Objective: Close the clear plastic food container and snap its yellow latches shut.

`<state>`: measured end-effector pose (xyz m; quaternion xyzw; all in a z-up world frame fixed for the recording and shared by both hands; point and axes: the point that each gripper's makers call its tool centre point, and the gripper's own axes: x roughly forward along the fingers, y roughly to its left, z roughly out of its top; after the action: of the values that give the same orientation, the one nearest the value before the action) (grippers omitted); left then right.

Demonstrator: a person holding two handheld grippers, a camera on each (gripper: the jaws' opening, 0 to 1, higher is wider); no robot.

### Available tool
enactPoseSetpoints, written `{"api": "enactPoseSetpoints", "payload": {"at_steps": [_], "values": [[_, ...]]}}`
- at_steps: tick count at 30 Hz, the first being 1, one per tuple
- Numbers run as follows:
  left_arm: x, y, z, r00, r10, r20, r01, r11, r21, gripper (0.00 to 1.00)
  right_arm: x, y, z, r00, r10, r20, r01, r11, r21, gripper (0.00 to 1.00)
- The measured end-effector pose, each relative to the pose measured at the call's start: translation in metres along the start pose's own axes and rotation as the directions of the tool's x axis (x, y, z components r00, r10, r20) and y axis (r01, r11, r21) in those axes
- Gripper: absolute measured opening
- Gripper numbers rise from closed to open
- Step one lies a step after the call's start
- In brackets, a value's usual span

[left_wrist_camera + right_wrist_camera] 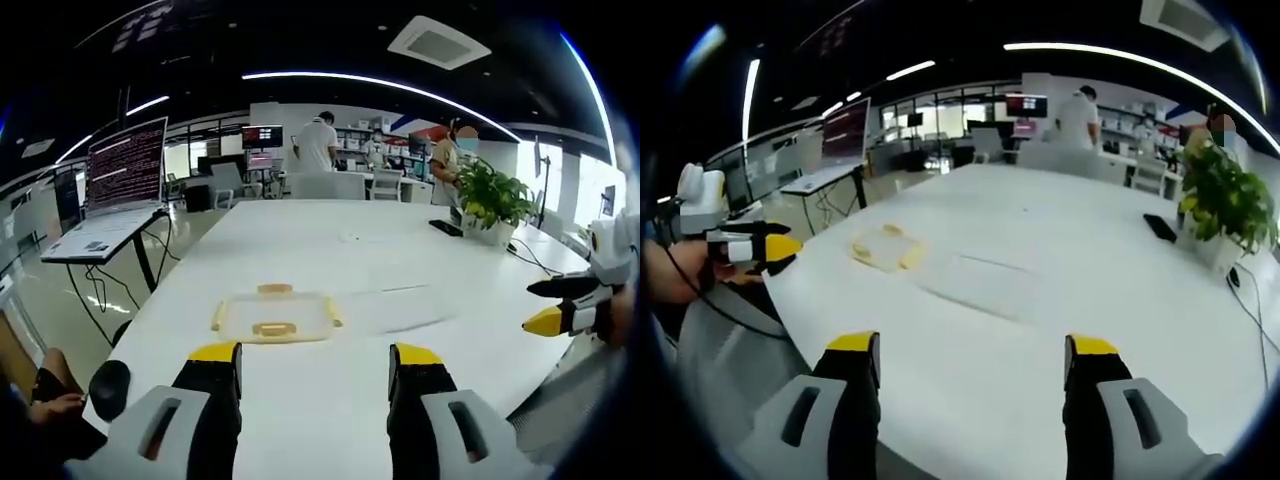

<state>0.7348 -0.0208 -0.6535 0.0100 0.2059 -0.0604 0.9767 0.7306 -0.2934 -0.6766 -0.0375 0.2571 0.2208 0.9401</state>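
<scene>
Rounded-rectangular clear plastic container [275, 317], yellow latches [274, 329], glossy white table [330, 250].

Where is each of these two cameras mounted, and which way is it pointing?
Left gripper view: rides on the left gripper, looking along its open jaws across the white table at the clear container straight ahead; the right gripper shows at the right edge.
Right gripper view: rides on the right gripper, jaws open, facing the table from another side; the container lies ahead to the left, and the left gripper with a hand behind it shows at the left edge.
Shared: table, container, potted plant, laptop.
</scene>
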Motion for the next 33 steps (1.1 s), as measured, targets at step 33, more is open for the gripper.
{"api": "enactPoseSetpoints", "payload": {"at_steps": [33], "values": [[0.0020,-0.0034,-0.0039,1.000,-0.014,-0.021,0.014,1.000,0.019,0.53,0.0015,0.0028,-0.0048,1.000,0.013,-0.027,-0.013,1.000,-0.014,0.68]]}}
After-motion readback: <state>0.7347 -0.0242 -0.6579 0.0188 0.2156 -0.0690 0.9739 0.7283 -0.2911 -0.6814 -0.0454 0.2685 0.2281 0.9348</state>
